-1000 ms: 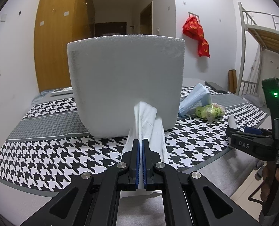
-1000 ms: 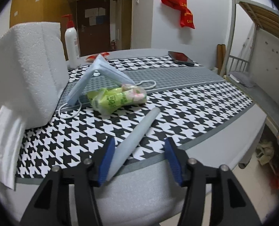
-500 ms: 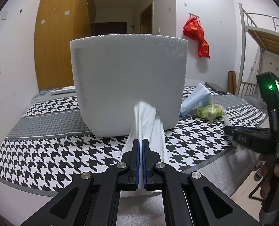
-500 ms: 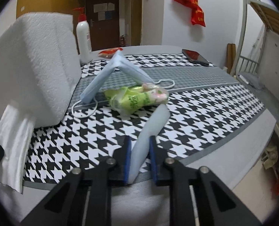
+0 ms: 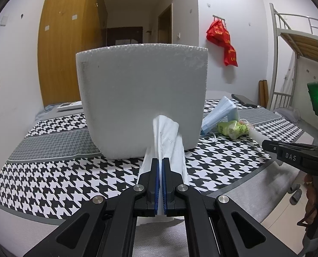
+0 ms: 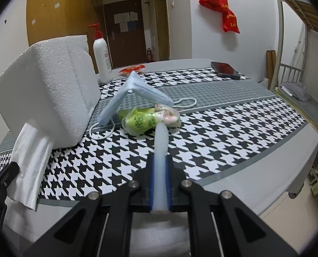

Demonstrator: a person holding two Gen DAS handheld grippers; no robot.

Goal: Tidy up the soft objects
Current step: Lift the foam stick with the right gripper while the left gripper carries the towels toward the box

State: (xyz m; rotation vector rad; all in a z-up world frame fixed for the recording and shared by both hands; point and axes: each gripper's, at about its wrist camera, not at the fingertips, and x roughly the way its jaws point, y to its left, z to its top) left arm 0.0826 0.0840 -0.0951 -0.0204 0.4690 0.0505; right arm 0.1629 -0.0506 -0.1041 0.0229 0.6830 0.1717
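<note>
Right wrist view: right gripper (image 6: 160,184) is clamped on a pale foam strip (image 6: 161,150) at lower centre
Left grip: left gripper (image 5: 160,184) pinches a white tissue (image 5: 169,137) at centre frame, draped against the foam box (image 5: 141,98)
Advice: lift both clear of the houndstooth cloth (image 6: 223,132), squeezing lightly
Strip look: translucent, slender, tip near the green packet (image 6: 141,122)

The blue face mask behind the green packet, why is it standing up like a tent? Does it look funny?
Yes. The blue face mask is folded and propped up in a peak rather than lying flat, one end near the foam box, its ear loops trailing on the checked cloth. The green packet looks crumpled in front of it.
</note>
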